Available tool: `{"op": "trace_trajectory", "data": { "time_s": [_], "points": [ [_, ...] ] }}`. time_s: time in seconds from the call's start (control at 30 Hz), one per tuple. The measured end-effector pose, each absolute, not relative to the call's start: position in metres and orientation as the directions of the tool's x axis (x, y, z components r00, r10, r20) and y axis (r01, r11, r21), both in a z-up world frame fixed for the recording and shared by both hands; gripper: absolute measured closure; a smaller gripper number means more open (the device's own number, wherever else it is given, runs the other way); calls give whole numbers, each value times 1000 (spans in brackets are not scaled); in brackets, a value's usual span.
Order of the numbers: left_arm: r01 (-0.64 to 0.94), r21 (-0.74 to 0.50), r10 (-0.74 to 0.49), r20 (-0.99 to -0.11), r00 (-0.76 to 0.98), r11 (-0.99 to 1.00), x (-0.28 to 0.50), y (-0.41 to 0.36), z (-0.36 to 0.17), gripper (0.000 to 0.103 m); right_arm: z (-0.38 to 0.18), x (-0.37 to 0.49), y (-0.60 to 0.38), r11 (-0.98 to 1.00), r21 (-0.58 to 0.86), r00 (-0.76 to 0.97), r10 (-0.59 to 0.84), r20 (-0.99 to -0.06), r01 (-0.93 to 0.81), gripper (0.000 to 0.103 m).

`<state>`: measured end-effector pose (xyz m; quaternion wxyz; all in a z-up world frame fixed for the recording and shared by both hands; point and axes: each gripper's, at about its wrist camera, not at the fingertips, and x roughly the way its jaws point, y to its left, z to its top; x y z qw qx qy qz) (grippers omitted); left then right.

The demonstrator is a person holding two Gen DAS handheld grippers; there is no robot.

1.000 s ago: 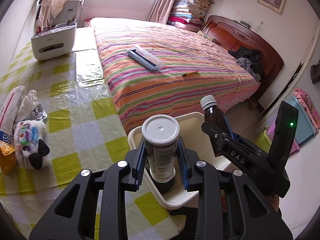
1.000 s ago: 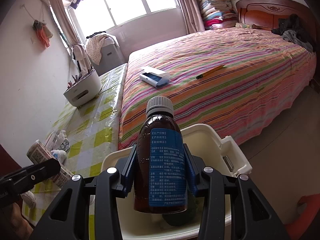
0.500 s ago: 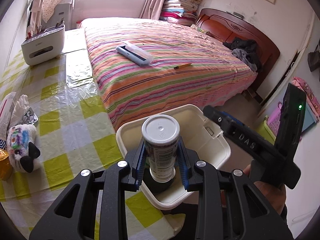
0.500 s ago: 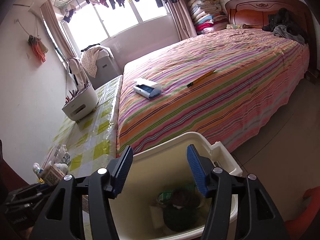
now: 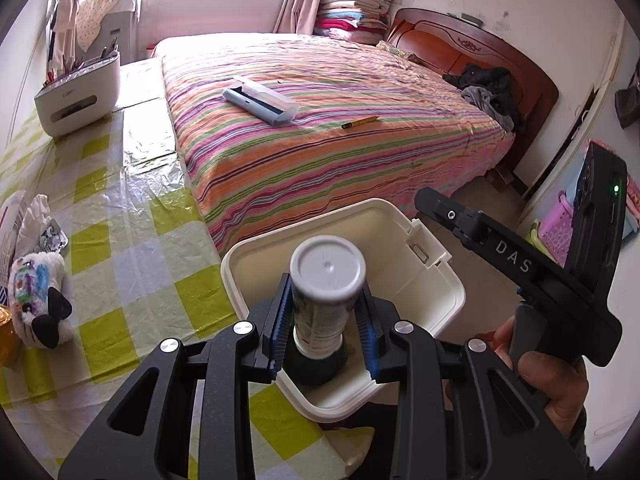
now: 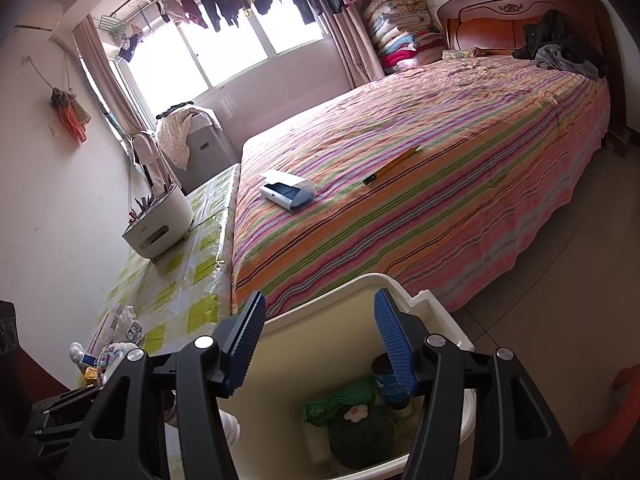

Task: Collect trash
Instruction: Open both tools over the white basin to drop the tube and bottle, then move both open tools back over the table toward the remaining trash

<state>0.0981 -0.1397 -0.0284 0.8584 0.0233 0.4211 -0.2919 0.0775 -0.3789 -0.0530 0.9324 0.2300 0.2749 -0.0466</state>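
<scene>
- Bedroom with a checked yellow tablecloth (image 5: 132, 248) along the left of the frame and a striped bed (image 5: 320, 128) across the middle.
- Lower centre of the left wrist view: left gripper (image 5: 322, 334), blue pads clamped on a white-capped bottle (image 5: 326, 292), held upright over the open cream bin (image 5: 436, 280); jaws just opening a touch, pads seemingly on the bottle's sides.
- Lower right of that view: right gripper's body, gripped by a hand (image 5: 556, 376).
- Lower centre of the right wrist view: right gripper (image 6: 320, 338), jaws apart, having just opened, nothing between the pads, poised above the bin (image 6: 440, 304).
- Down in the bin: a brown bottle with a blue label (image 6: 390, 380) lying against the right wall, a green wrapper (image 6: 340, 402) and a dark green round item (image 6: 360, 436) beside it.
- Left edge, on the tablecloth: a small painted cat figure (image 5: 36, 300) and crumpled packaging (image 5: 36, 224).
- Farther up the left: a white desk organiser (image 5: 78, 96) holding pens.
- Mid-bed: a grey-blue case (image 5: 260, 100) and a yellow pen (image 5: 360, 122), well apart from the bin.
- Far right: wooden headboard (image 5: 472, 52) with dark clothes (image 5: 488, 88) piled before it.
- Top of frame: window (image 6: 224, 52), folded blankets (image 5: 352, 8) stacked at its right.
</scene>
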Motion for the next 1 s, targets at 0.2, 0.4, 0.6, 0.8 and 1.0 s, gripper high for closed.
{"op": "trace_trajectory", "data": {
  "time_s": [0.2, 0.4, 0.6, 0.8, 1.0],
  "points": [
    [519, -177, -468, -724, 507, 836, 92, -141, -25, 33, -54, 77, -379, 888, 407, 843, 43, -536, 213, 48],
    [493, -129, -439, -678, 589, 861, 85, -132, -11, 21, -52, 79, -379, 885, 418, 850, 48, -524, 207, 48],
    [458, -152, -432, -668, 605, 876, 90, -118, -2, 16, -49, 85, -369, 890, 417, 846, 69, -529, 187, 48],
    [420, -163, -410, -682, 606, 893, 97, -104, 0, 15, -46, 92, -352, 896, 416, 841, 103, -531, 154, 48],
    [364, -164, -370, -693, 618, 917, 103, -83, -1, 15, -42, 102, -328, 906, 408, 833, 138, -535, 111, 43]
  ]
}}
